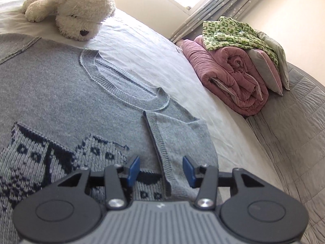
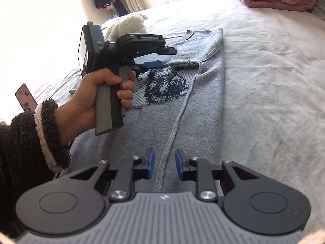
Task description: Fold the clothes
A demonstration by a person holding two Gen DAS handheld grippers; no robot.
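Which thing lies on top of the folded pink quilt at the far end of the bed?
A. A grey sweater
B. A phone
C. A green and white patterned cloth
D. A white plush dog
C. In the left wrist view the green and white patterned cloth lies bundled on top of the pink quilt, while the plush dog lies apart on the white sheet, beyond the grey sweater.

Sweater (image 1: 67,93) lies flat on the bed sheet (image 1: 142,46), one sleeve (image 1: 182,142) folded in over its body. Plush toy (image 1: 71,10) on the sheet just past the far shoulder. Rolled quilt (image 1: 233,81) far right at the bed edge, folded blanket (image 1: 233,32) and pillow (image 1: 264,67) stacked on it. Phone (image 2: 25,97) on the sheet, near left in the right wrist view.
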